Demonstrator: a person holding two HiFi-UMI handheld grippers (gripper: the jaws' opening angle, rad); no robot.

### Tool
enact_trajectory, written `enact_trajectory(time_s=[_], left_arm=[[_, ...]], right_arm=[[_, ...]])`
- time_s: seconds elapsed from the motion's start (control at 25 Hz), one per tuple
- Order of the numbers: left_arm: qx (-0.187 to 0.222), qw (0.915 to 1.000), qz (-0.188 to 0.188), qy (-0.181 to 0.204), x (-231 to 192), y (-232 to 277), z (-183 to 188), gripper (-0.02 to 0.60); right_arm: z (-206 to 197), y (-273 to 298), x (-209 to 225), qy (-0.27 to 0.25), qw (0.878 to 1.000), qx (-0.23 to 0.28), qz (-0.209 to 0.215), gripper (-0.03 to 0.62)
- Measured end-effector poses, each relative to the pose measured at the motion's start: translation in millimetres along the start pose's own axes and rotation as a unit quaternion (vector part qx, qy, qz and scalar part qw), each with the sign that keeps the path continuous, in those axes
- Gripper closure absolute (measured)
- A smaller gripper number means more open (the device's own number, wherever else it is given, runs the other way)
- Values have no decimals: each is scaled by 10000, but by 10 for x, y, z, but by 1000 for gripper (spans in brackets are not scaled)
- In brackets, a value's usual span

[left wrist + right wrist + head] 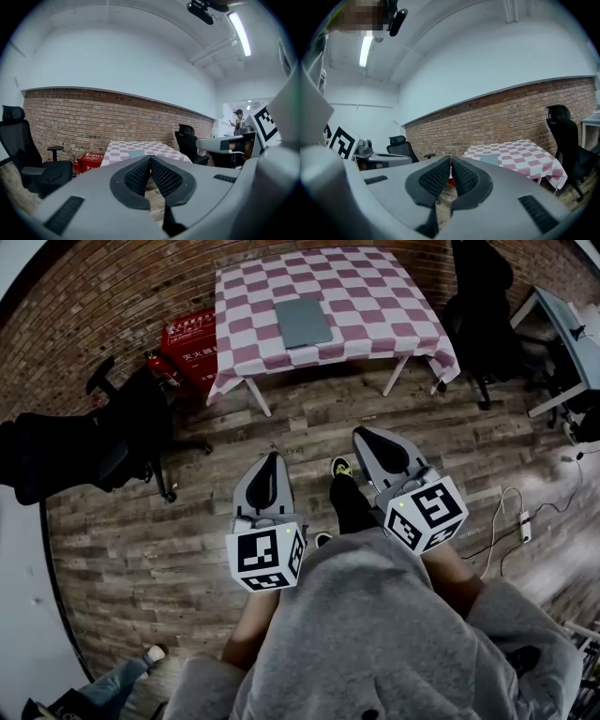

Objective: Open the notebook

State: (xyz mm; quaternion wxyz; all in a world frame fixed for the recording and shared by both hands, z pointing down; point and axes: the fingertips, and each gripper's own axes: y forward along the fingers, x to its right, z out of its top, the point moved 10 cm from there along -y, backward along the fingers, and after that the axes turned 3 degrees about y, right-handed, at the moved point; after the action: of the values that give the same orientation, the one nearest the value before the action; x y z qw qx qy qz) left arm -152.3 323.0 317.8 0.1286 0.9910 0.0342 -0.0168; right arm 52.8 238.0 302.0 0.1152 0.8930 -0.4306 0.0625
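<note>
Notebook (pixel 303 322) closed on checkered table (pixel 375 296); red box (pixel 192 336), black chair (pixel 112 446) beside.

I find the notebook (pixel 303 322) on the desk (pixel 375 296), well ahead of my left tool (pixel 273 460) and right tool (pixel 366 435); a box (pixel 192 345) stands just left of the desk.

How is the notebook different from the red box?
The notebook is grey and plain; the red box has white print. The notebook lies flat on the table; the red box sits on the floor beside it. Both are rectangular.
</note>
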Motion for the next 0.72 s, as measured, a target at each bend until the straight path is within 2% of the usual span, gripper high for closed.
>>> enact_trajectory(time_s=[0.72], left_arm=[[-275, 9995, -126, -24, -150, 942, 108, 571]], right_arm=[[117, 597, 767, 122, 9996, -131, -220, 563]])
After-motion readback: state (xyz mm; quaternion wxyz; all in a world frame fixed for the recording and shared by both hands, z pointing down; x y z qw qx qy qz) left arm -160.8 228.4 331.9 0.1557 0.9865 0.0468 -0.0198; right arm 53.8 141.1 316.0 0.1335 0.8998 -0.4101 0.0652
